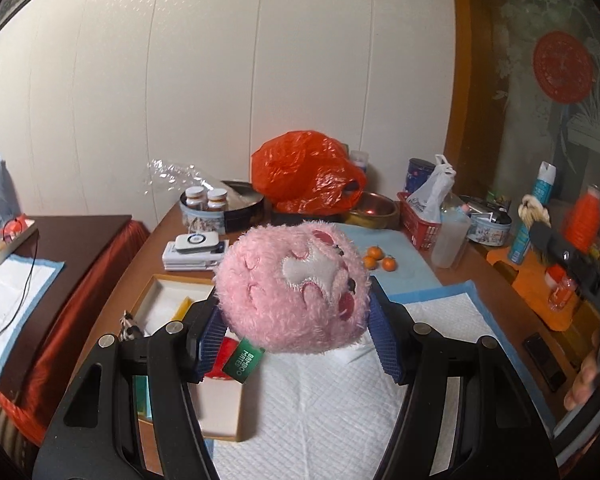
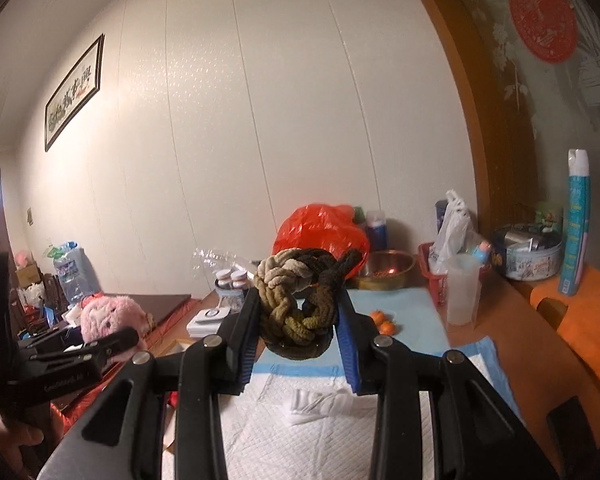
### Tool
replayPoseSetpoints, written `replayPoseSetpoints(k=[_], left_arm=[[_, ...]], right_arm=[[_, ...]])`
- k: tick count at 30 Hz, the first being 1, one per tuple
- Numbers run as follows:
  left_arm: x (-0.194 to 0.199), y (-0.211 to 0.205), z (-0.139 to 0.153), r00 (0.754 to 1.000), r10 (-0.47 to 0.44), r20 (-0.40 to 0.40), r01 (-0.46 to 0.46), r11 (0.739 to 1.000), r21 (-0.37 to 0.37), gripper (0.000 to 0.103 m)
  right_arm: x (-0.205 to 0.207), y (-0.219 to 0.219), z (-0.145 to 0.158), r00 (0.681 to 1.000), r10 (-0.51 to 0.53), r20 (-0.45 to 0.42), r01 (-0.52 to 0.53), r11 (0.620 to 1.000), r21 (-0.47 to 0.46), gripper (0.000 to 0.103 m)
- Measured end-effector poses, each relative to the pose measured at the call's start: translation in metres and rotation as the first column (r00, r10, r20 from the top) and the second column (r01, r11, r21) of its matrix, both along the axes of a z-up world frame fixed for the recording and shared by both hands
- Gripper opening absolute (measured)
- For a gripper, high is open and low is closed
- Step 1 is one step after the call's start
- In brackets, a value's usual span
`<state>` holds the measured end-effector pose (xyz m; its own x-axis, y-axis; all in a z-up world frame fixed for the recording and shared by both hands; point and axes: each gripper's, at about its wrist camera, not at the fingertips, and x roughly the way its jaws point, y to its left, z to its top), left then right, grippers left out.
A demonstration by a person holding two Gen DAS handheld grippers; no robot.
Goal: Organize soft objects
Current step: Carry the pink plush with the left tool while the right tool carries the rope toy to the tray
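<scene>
**Both tongs loaded above the padded table**

Left wrist view: black tong arms fill the bottom of my frame. My left gripper [image 1: 296, 330] is clamped at a medium width on a pink plush toy [image 1: 292, 286], its blue pads [image 1: 384, 338] pressing both sides. A green fabric tag [image 1: 244, 360] hangs from the toy's underside. The toy is raised above a white quilted pad [image 1: 320, 412] on the wooden table [image 1: 476, 272]. Left of the pad lies an open shallow box [image 1: 172, 300]. Further back I see three small oranges [image 1: 378, 259], a brass bowl [image 1: 374, 210], an orange plastic bag [image 1: 306, 172], a red basket [image 1: 418, 222] and a round tin [image 1: 202, 210] holding two jars. My right gripper appears blurred at the right edge, carrying the rope.

Right wrist view: my right gripper [image 2: 298, 322] holds a knotted rope toy [image 2: 300, 300], tan and dark brown, at a narrow setting; the knot sits between the pads, clear of the white quilted pad below. At far left I see the left gripper with the pink plush toy, well apart from the rope. A tall spray can [image 2: 576, 226] stands at the right.
</scene>
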<state>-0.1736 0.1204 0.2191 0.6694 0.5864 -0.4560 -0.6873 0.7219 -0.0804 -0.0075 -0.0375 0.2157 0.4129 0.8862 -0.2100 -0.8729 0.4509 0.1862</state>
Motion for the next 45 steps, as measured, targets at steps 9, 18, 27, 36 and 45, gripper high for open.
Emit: replayPoseSetpoints(k=[9, 18, 27, 36, 45], left_arm=[[-0.027, 0.017, -0.002, 1.0, 0.022, 0.016, -0.021, 1.0, -0.018, 0.064], [-0.034, 0.019, -0.005, 1.0, 0.025, 0.015, -0.024, 0.999, -0.027, 0.064], [-0.047, 0.027, -0.009, 0.999, 0.048, 0.015, -0.047, 0.998, -0.039, 0.064], [-0.059, 0.034, -0.01, 0.998, 0.061, 0.02, -0.06, 0.997, -0.043, 0.064], [-0.069, 0.04, -0.009, 0.998, 0.064, 0.021, -0.063, 0.997, -0.035, 0.064]], right_arm=[[-0.017, 0.014, -0.005, 1.0, 0.012, -0.013, -0.013, 0.999, -0.033, 0.035], [-0.026, 0.028, -0.007, 0.999, 0.044, -0.01, -0.044, 0.998, -0.044, 0.035], [-0.039, 0.04, -0.009, 0.997, 0.08, -0.012, -0.08, 0.995, -0.057, 0.035], [-0.051, 0.051, -0.011, 0.994, 0.105, -0.008, -0.105, 0.992, -0.067, 0.037], [-0.06, 0.06, -0.012, 0.993, 0.118, -0.008, -0.118, 0.991, -0.066, 0.037]])
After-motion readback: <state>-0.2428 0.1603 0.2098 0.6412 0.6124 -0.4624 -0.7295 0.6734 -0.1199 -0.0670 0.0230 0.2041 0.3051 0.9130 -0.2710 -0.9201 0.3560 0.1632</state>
